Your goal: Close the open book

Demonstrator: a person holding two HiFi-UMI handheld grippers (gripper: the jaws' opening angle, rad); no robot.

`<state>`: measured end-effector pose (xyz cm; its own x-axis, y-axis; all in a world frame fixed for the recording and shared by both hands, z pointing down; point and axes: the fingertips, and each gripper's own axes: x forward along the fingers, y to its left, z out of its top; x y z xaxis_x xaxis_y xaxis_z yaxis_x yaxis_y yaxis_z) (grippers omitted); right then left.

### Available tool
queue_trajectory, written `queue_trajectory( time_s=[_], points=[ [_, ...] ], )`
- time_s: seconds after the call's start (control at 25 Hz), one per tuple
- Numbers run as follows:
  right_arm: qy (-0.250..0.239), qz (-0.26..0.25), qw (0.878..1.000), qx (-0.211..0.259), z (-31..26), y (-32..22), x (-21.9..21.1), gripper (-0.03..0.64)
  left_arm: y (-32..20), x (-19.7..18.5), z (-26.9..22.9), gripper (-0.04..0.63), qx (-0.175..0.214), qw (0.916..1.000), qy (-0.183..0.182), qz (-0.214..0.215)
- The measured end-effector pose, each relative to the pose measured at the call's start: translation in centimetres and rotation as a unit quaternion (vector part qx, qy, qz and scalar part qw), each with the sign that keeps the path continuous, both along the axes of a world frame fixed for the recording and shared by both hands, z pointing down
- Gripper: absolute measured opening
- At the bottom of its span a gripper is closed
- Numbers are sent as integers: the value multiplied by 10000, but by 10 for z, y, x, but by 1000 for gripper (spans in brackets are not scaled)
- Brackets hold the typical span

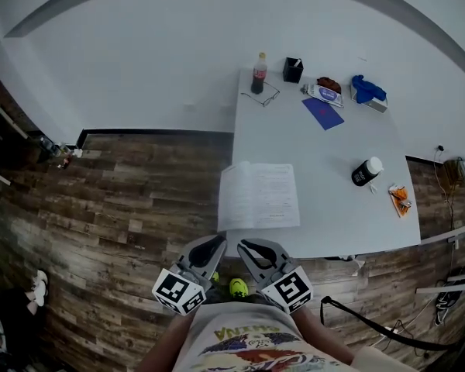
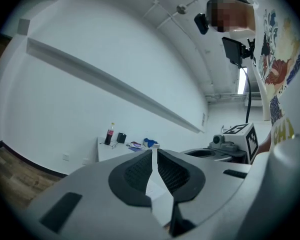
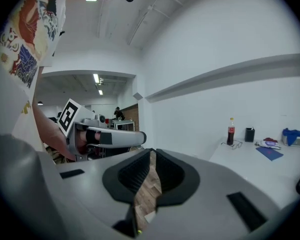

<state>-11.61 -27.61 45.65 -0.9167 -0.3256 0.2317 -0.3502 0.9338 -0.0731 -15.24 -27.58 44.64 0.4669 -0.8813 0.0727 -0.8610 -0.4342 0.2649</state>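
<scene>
The open book (image 1: 258, 194) lies flat with its white pages up, at the near left part of the white table (image 1: 333, 153). Both grippers hang close to my body, just short of the table's near edge and apart from the book. My left gripper (image 1: 216, 244) has its jaws together with only a thin slit between the pads and nothing in them; the left gripper view shows the same (image 2: 154, 152). My right gripper (image 1: 245, 246) sits beside it, shut and empty, and looks over the wooden floor to the table's left (image 3: 152, 152).
At the table's far end stand a cola bottle (image 1: 259, 73), glasses (image 1: 265, 97), a black cup (image 1: 293, 70), a blue booklet (image 1: 323, 113) and a blue cloth (image 1: 367, 89). A black jar with a white lid (image 1: 366, 171) stands at the right. A black cable (image 1: 372, 328) lies on the floor.
</scene>
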Motion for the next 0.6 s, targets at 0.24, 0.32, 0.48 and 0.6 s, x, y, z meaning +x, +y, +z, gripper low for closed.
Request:
queue_trajectory(
  time_s=[0.24, 0.32, 0.48, 0.6],
  points=[
    [143, 508, 9986, -25, 2, -23, -19, 29, -21, -17, 2, 37, -29, 9974, -423, 582],
    [199, 653, 9977, 19, 4, -29, -26, 29, -26, -22, 3, 37, -25, 9963, -423, 750],
    [315, 869, 9957, 78, 16, -36, -43, 29, -34, -29, 16, 37, -71, 9940, -310, 1048],
    [410, 1037, 9938, 3, 31, -42, -44, 29, -41, -31, 30, 37, -163, 9932, -139, 1140]
  ],
)
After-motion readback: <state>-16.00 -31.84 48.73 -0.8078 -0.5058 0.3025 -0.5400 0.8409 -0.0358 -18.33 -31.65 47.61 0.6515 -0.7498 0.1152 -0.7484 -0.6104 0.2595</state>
